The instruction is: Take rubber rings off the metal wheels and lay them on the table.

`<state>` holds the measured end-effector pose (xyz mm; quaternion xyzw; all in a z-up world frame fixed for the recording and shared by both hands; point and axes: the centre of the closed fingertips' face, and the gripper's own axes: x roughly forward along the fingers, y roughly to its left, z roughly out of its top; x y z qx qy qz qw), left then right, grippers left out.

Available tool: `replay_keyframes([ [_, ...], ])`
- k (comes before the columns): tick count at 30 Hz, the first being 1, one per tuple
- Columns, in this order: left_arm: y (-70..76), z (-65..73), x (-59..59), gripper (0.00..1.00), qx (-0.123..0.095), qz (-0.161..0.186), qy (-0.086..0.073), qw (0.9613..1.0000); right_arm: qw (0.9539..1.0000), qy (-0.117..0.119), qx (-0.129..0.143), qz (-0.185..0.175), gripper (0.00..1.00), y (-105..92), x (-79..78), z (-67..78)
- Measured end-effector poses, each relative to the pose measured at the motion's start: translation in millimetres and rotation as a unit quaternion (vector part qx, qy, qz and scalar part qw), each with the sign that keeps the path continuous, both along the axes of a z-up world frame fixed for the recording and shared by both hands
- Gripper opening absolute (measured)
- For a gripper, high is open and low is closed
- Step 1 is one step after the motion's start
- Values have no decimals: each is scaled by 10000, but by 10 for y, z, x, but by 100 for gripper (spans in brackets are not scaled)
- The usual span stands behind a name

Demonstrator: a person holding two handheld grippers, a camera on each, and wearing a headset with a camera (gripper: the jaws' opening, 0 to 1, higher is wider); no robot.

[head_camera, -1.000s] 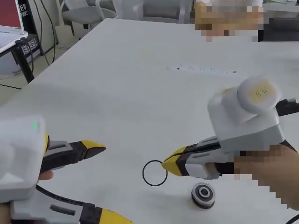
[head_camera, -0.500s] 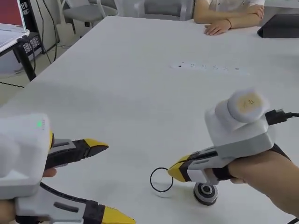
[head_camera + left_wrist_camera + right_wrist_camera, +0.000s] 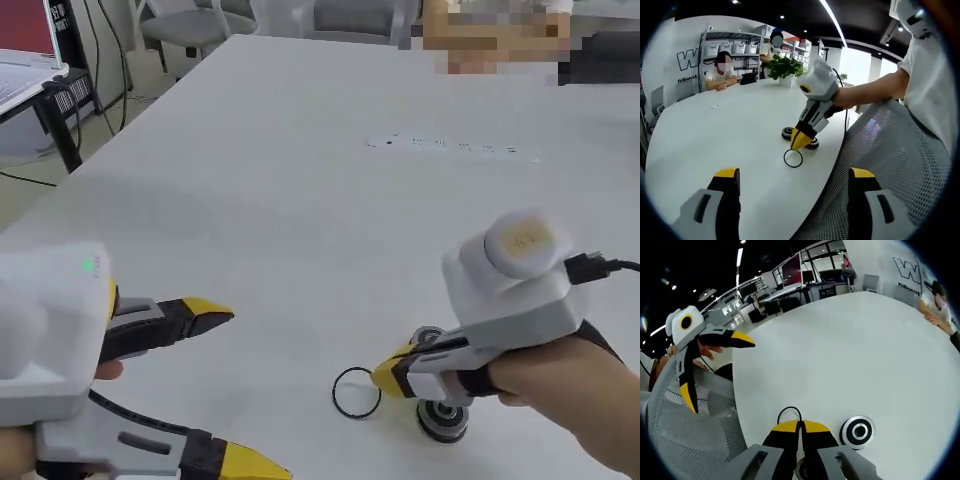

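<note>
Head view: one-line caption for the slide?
Right gripper, shut on a rubber ring, holds it at the white table beside metal wheels; left gripper open.

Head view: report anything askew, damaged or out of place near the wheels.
Nothing stands out. The rubber ring lies flat and whole on the table, its edge pinched at the tips of the right gripper. The metal wheel beside it sits flat.

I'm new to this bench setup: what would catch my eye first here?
The right tool stands out, its yellow tips shut on a black rubber ring down at the white table near its front edge. Two metal wheels sit close beside that tool, and the left tool is held wide open off to the left.
</note>
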<state>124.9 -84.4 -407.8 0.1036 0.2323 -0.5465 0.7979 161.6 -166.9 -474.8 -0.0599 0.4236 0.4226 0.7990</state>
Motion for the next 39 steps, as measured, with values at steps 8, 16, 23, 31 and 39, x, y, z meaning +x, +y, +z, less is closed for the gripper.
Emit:
replay_keyframes([
  [8, 4, -15, -6, 87, 62, -21, 1, 10000, 9997, -110, -218, 1, 0, -21, 6, -95],
  [16, 6, -6, -3, 87, 50, -2, -9, 10000, 9993, -166, -326, 52, 2, -40, 7, -100],
  [23, 5, -6, -5, 87, 58, -14, -14, 10000, 9996, -249, -142, 0, 3, -16, 36, 46],
  [31, 0, -11, -11, 87, 64, -38, 2, 10000, 9989, -457, 60, -44, 4, -2, 75, 272],
  [39, -7, -24, -30, 87, 97, -100, 17, 9999, 9977, -641, 209, -73, 7, -25, 86, 517],
])
